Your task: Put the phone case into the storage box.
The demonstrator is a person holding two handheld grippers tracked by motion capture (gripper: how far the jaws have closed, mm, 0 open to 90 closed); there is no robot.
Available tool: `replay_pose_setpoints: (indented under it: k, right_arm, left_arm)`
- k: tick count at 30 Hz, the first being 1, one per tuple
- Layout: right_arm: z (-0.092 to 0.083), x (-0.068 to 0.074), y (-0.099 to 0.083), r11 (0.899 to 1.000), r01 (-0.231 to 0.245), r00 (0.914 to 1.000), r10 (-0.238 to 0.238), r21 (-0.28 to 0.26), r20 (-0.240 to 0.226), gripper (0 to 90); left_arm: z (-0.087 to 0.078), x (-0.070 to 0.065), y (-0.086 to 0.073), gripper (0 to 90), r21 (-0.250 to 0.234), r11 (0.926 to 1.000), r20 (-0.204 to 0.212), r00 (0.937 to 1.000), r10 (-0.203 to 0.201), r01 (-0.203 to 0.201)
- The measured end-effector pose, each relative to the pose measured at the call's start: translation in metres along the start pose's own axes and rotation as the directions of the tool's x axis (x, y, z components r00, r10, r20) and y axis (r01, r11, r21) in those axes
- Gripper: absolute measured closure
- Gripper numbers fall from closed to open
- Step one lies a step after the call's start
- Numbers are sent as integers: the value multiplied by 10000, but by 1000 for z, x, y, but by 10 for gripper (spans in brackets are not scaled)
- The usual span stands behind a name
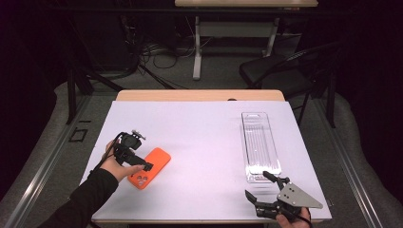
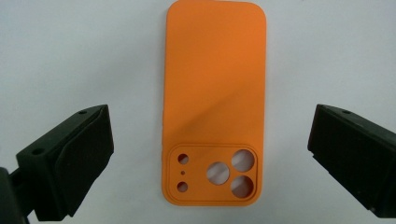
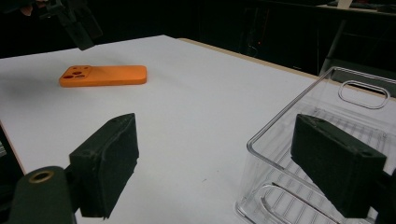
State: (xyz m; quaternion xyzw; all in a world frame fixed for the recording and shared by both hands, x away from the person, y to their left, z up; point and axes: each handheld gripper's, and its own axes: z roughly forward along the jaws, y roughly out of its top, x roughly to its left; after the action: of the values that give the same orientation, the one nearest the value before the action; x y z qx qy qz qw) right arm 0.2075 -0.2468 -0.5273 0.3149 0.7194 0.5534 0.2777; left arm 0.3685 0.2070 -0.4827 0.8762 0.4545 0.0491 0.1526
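An orange phone case (image 1: 152, 167) lies flat on the white sheet at the front left, back side up with its camera cut-outs showing. My left gripper (image 1: 142, 164) hovers over it, open; in the left gripper view (image 2: 211, 112) the jaws stand wide on either side of the case (image 2: 212, 84) without touching it. My right gripper (image 1: 256, 185) is open at the front right, at the near end of a clear plastic tray (image 1: 244, 142). In the right gripper view (image 3: 215, 120) the tray's near corner (image 3: 280, 115) lies between the jaws, ungripped. The case (image 3: 105, 74) shows far off.
The white sheet (image 1: 199, 137) covers a wooden table whose back edge (image 1: 199, 95) shows. The tray has a ribbed floor and holds nothing. A black chair (image 1: 280, 71) and a desk frame (image 1: 197, 47) stand on the floor beyond the table.
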Motion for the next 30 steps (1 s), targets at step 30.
replay_pose_setpoints:
  k: [30]
  right_arm:
    - [1,0,0,10000,-42,9999,43,57,-121,145]
  left_arm:
    - [45,-2,26,4,1686,9846,26,9990,452,-450]
